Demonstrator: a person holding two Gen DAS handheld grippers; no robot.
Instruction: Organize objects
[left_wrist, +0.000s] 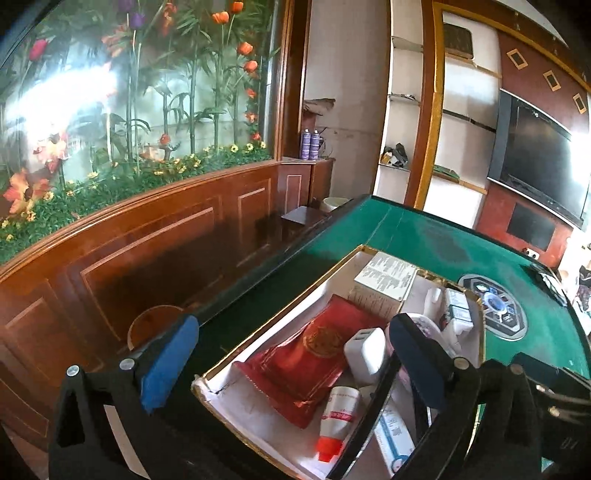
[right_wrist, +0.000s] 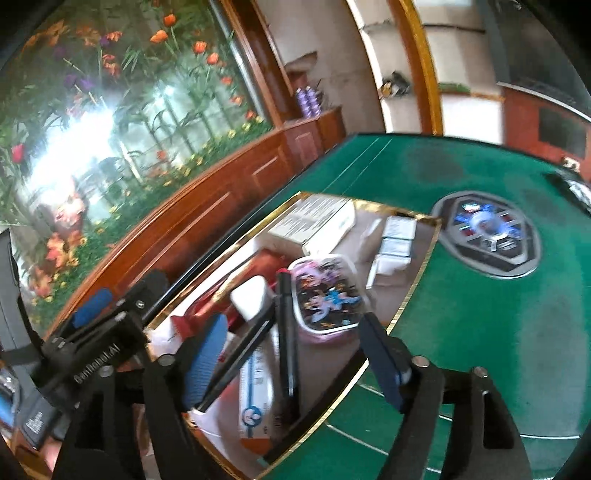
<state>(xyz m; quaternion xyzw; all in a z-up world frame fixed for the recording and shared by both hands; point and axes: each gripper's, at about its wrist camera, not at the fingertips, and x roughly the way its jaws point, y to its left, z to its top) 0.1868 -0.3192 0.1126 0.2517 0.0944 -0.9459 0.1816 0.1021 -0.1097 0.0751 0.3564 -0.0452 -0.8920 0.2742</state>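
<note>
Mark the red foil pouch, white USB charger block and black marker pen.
red foil pouch (left_wrist: 306, 363), left wrist view, gold emblem
white USB charger block (left_wrist: 365, 354), left wrist view, front face
black marker pen (right_wrist: 286, 332), right wrist view, mid-barrel

A green felt counter (left_wrist: 417, 229) with a dark raised edge carries everything here. Directly on it, toward its near left side, lies a shallow open box (left_wrist: 221, 363) with a gold-trimmed rim and white lining, filled with assorted small items. Set into the felt just beyond the box's far right corner is an octagonal control panel (left_wrist: 495, 306) with a bluish centre, perhaps a glowing button; the right-wrist view is blurred.
</note>
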